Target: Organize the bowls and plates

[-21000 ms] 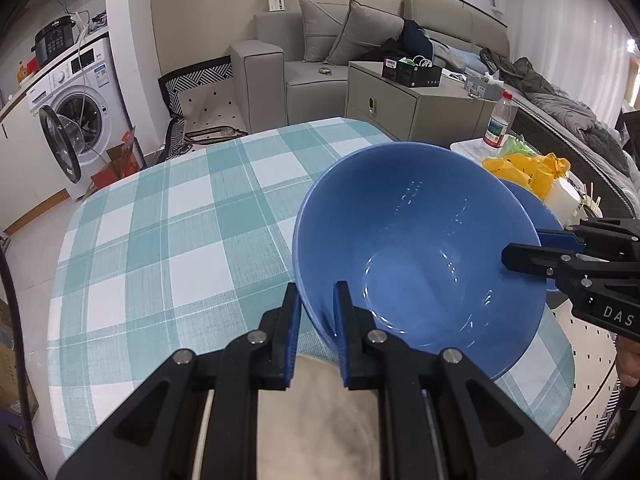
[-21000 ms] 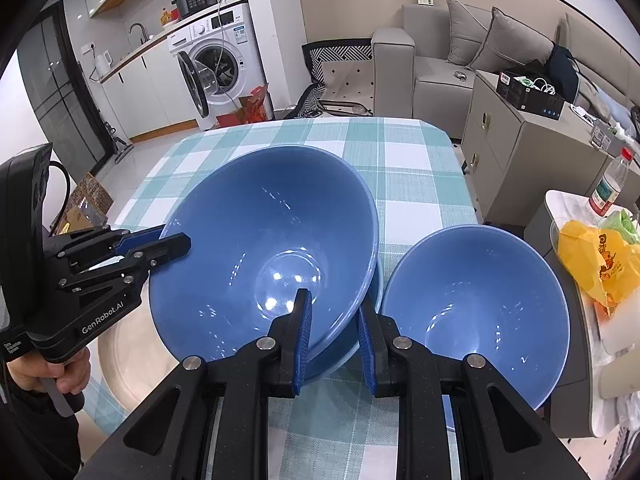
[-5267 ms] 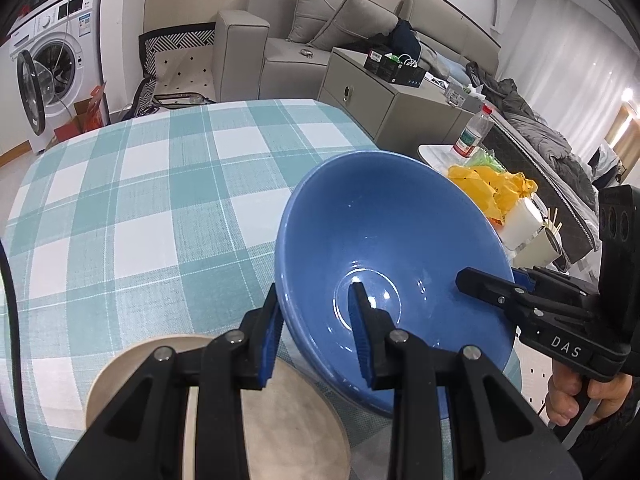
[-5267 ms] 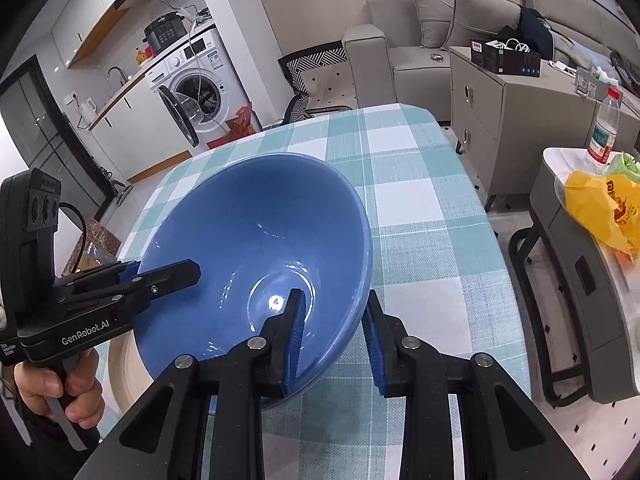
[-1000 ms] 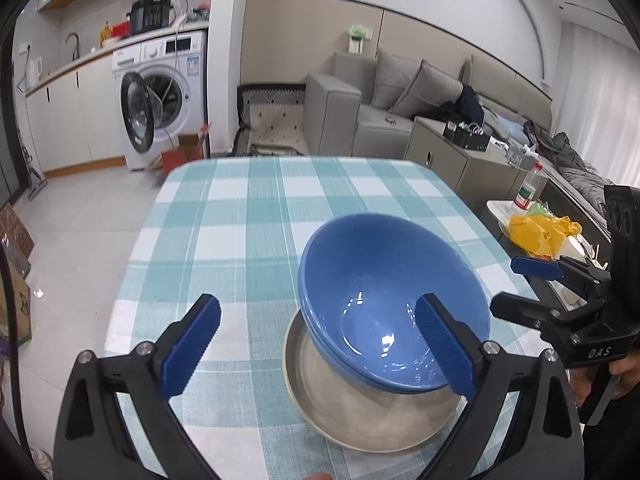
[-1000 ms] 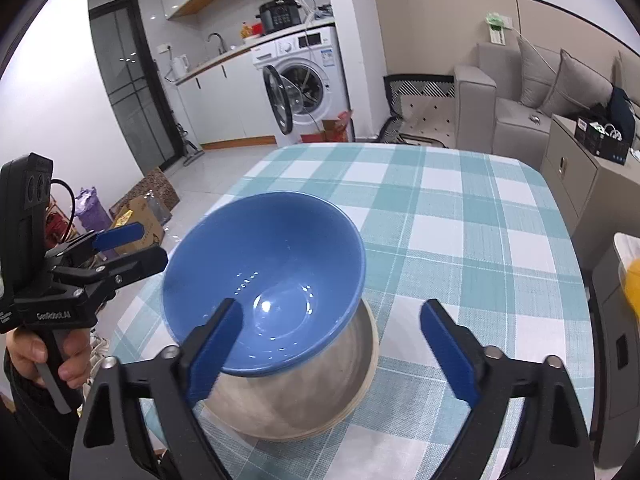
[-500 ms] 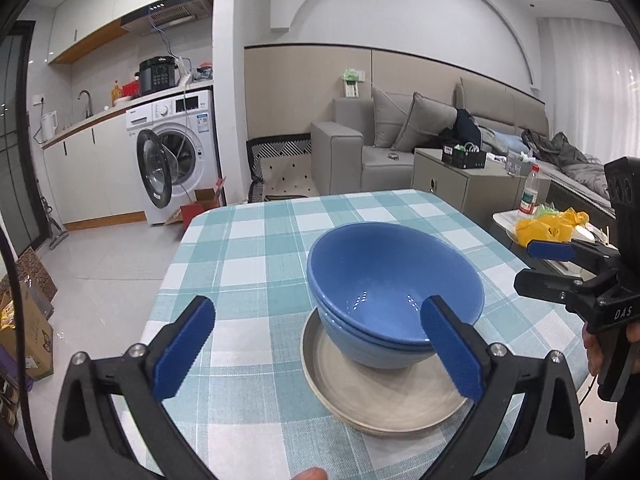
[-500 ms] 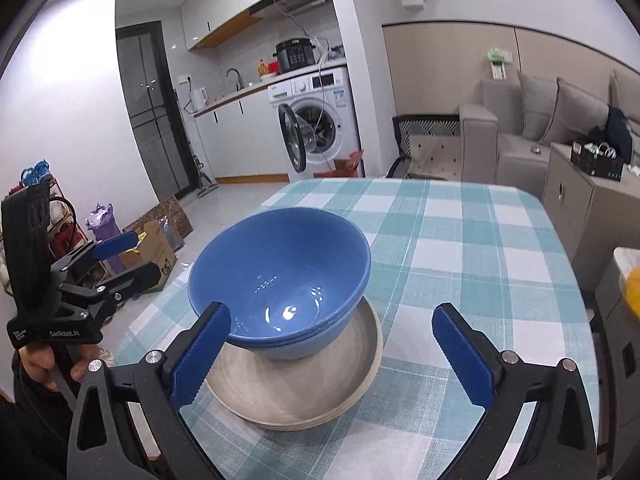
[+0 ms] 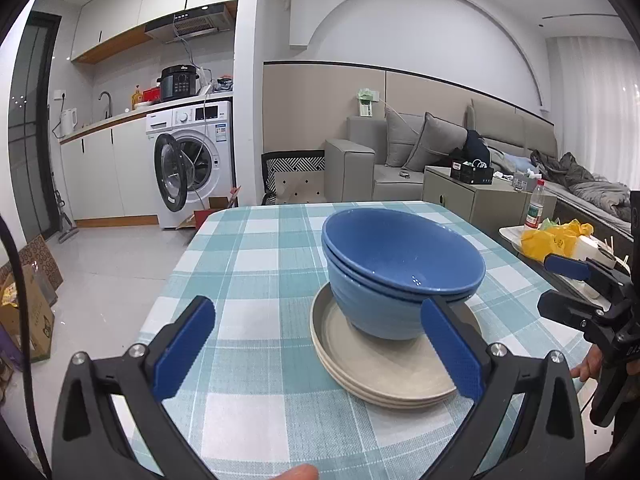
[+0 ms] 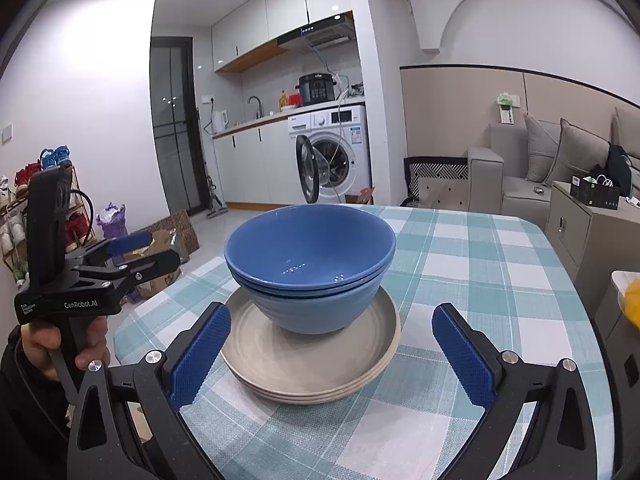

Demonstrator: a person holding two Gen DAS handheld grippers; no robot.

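— On the checked counter (image 10: 472, 264), where does the stack stand?

— Two blue bowls (image 10: 310, 254) sit nested, one inside the other, on a pile of beige plates (image 10: 310, 364), near the counter's front edge. Nothing else to be sorted shows on the cloth.

— And the tongs?

— The right tongs (image 10: 331, 346) are spread as wide as they go; their blue pads stand either side of the plates with nothing between them, touching nothing. The jaws have just finished opening. The left tongs (image 9: 316, 348) are spread wide too, empty, their right pad in front of the bowls' side but, as far as I can judge, not against it. From the right camera the left tongs show off to the left, clear of the counter.

— So what is the step?

— Letting go and drawing clear, I'd say; the stacking looks done.

— How to do that well?

— Pull both tongs straight back and a little up, keeping the pads wide so neither clips a plate rim or a bowl wall. The bowls look slightly off centre toward the back of the plates, so a nudge could slide them. Check that the upper bowl sits level in the lower one before leaving it.
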